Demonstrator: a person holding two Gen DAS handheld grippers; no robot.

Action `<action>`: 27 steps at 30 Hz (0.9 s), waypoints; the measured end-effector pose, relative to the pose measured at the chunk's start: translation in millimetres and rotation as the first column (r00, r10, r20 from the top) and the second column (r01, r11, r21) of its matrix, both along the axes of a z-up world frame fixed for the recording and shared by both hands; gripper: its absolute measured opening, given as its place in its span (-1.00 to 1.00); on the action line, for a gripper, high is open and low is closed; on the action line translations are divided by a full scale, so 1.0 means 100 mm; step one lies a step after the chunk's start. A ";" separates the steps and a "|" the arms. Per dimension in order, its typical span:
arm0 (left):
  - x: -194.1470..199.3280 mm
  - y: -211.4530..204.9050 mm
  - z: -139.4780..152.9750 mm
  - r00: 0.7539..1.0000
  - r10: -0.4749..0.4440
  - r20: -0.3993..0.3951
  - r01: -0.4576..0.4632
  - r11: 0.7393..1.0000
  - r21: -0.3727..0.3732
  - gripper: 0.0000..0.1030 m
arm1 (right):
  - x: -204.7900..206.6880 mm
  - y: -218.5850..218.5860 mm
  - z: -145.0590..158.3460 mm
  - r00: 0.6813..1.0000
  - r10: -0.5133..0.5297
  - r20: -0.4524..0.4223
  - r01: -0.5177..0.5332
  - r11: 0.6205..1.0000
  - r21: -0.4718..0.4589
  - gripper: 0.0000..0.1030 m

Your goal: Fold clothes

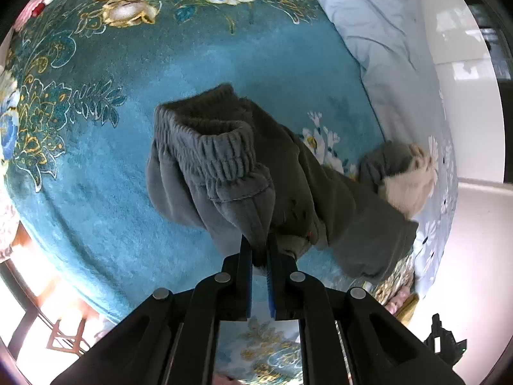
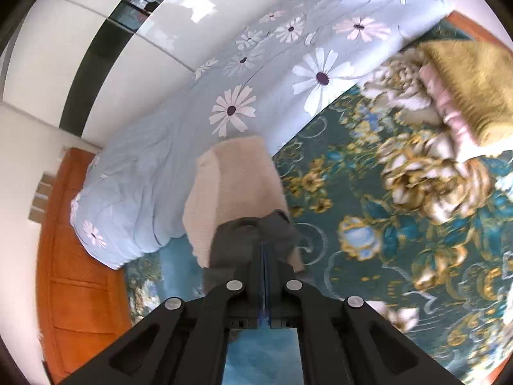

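Left wrist view: the left gripper (image 1: pixel 259 243) has its jaws clenched on thick grey fleece trousers (image 1: pixel 224 173) with a ribbed elastic waistband, hanging over a plush teal floral blanket (image 1: pixel 96 176). The right gripper (image 2: pixel 263 247) pinches grey fabric, probably the same garment's cream-lined end (image 2: pixel 234 186).
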State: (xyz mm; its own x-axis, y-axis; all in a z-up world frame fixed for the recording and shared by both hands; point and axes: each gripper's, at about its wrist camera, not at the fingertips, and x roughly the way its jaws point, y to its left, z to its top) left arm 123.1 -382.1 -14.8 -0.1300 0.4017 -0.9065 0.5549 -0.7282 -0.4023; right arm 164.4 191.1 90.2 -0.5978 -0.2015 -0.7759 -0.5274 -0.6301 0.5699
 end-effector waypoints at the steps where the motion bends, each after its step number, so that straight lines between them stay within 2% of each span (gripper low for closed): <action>1: 0.03 -0.02 -0.02 1.000 0.011 0.007 -0.012 1.000 0.004 -0.87 | 0.03 0.00 0.00 1.000 0.007 0.001 -0.007 1.000 -0.003 -0.99; 4: 0.12 -0.08 -0.07 0.998 0.054 0.035 -0.055 0.998 0.012 -0.87 | 0.05 -0.10 -0.08 0.999 0.042 0.016 -0.042 0.999 -0.026 -0.92; 8: 0.24 -0.10 -0.07 0.996 0.081 0.042 -0.081 0.997 0.008 -0.87 | -0.12 -0.40 -0.39 0.985 0.139 0.102 -0.139 0.990 -0.001 -0.91; 9: 0.26 -0.11 -0.06 0.996 0.080 0.037 -0.080 0.997 0.003 -0.87 | -0.17 -0.47 -0.47 0.978 0.162 0.129 -0.165 0.986 0.010 -0.81; 11: 0.25 -0.13 -0.02 0.997 0.071 0.021 -0.071 0.997 -0.011 -0.87 | -0.26 -0.60 -0.62 0.962 0.214 0.172 -0.222 0.975 0.028 -0.40; 12: 0.25 -0.15 -0.02 0.997 0.069 0.015 -0.069 0.998 -0.015 -0.87 | -0.31 -0.66 -0.68 0.954 0.236 0.184 -0.245 0.969 0.030 -0.07; 13: 0.24 -0.17 -0.01 0.998 0.068 0.012 -0.067 0.998 -0.019 -0.87 | -0.36 -0.71 -0.74 0.946 0.258 0.195 -0.269 0.963 0.031 0.06; 17: 0.24 -0.23 -0.10 0.996 0.075 0.045 -0.074 0.997 -0.032 -0.87 | -0.61 -0.92 -0.94 0.906 0.341 0.252 -0.364 0.930 0.050 0.19; 21: 0.27 -0.27 -0.26 0.988 0.124 0.096 -0.124 0.992 -0.006 -0.86 | -0.86 -1.09 -1.16 0.847 0.426 0.318 -0.471 0.878 0.080 0.32; 22: 0.28 -0.28 -0.29 0.984 0.146 0.103 -0.148 0.989 0.012 -0.83 | -0.93 -1.14 -1.23 0.823 0.455 0.340 -0.510 0.856 0.089 0.33; 23: 0.27 -0.30 -0.32 0.980 0.166 0.107 -0.170 0.985 0.028 -0.73 | -0.97 -1.17 -1.27 0.806 0.472 0.357 -0.534 0.840 0.094 0.33; 24: 0.26 -0.32 -0.32 0.977 0.184 0.104 -0.189 0.981 0.040 -0.51 | -1.02 -1.21 -1.32 0.788 0.489 0.374 -0.558 0.824 0.099 0.34; 27: 0.17 -0.35 -0.31 0.970 0.231 0.075 -0.236 0.969 0.070 -0.11 | -1.13 -1.30 -1.48 0.734 0.531 0.423 -0.620 0.778 0.099 0.34</action>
State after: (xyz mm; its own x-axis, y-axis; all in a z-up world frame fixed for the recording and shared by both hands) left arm 140.5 -416.9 -45.6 -0.1693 0.4372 -0.8833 0.7330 -0.5432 -0.4094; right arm 51.2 61.5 -57.6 -0.0995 -0.2143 -0.9717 -0.1540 -0.9615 0.2278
